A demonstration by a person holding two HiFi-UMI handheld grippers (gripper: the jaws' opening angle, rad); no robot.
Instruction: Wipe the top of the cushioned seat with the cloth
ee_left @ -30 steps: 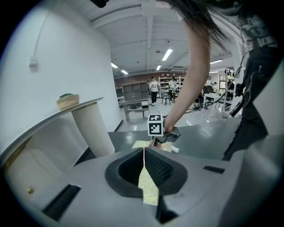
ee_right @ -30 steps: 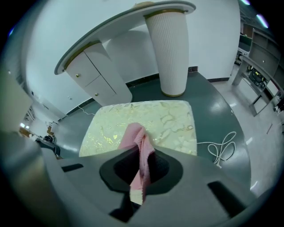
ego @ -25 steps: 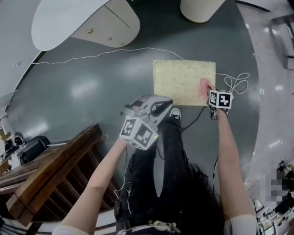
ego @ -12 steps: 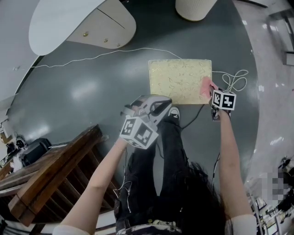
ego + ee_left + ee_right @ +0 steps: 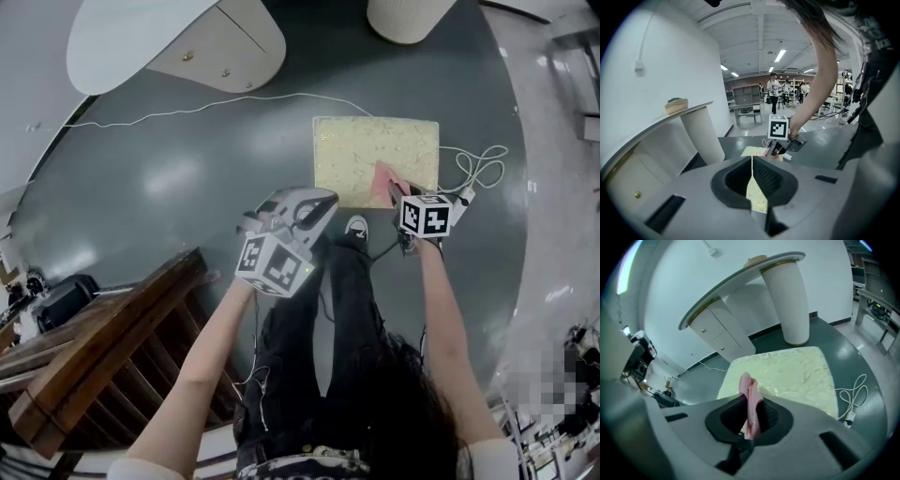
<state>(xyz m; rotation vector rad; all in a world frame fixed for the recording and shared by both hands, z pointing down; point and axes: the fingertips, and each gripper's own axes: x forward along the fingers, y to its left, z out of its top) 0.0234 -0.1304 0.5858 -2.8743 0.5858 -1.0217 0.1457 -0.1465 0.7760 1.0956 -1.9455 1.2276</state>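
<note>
Cloth: we hold the pink cloth (image 5: 749,399) in the right gripper (image 5: 749,420), jaws clamped on it and its free end sticking out to rub the fabric.
Seat (image 5: 375,145): it lies flat on the floor, and the cloth rests on its near edge.
Left gripper (image 5: 752,178): jaws together and empty; we keep it back, clear of the wiping path.

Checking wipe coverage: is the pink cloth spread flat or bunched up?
Bunched. The pink cloth stands as a narrow crumpled strip pinched in the right gripper, not spread over the pale yellow cushioned seat.
</note>
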